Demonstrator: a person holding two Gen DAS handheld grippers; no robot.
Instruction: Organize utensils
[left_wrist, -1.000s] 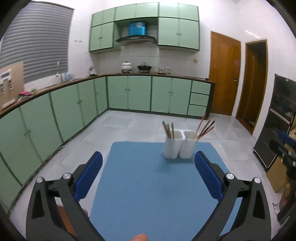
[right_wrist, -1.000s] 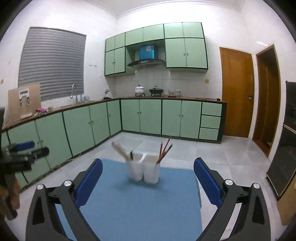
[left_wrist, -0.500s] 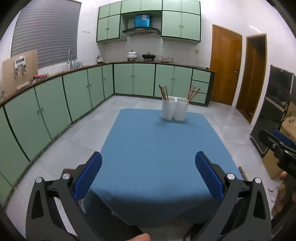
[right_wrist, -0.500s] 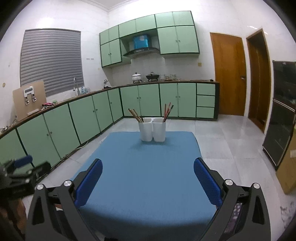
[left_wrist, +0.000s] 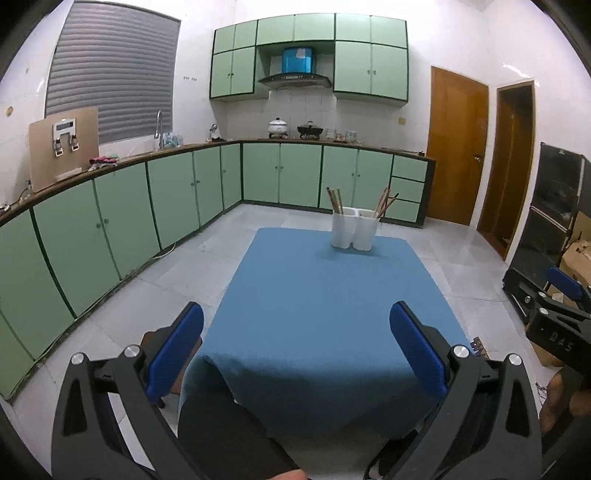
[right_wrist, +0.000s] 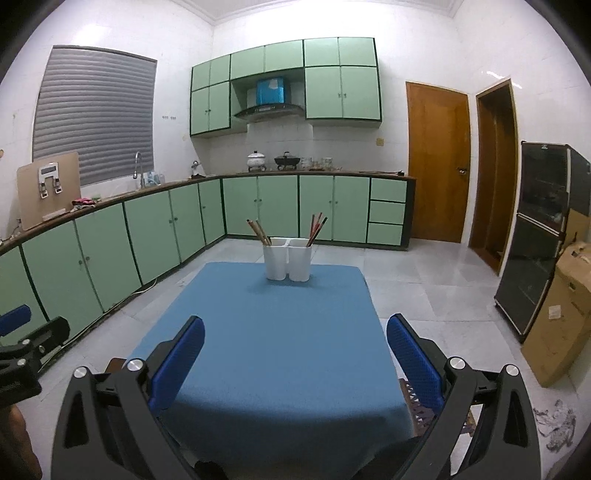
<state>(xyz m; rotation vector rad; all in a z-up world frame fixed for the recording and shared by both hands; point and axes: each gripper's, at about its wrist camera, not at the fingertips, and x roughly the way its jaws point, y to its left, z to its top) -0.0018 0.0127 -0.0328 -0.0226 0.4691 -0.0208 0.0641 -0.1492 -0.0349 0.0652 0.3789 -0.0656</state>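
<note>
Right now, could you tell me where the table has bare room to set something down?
The blue tablecloth lies bare from its near edge up to the white holders. Only the far edge is crowded, where both holders stand with chopsticks.

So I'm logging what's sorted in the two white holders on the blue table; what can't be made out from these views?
- Chopsticks and: too small in both views to count.
- Holder insides: hidden by its own walls.
- Table near edge: covered by the right gripper; in the left view by the left gripper.
- Countertop jars: too small to identify.
</note>
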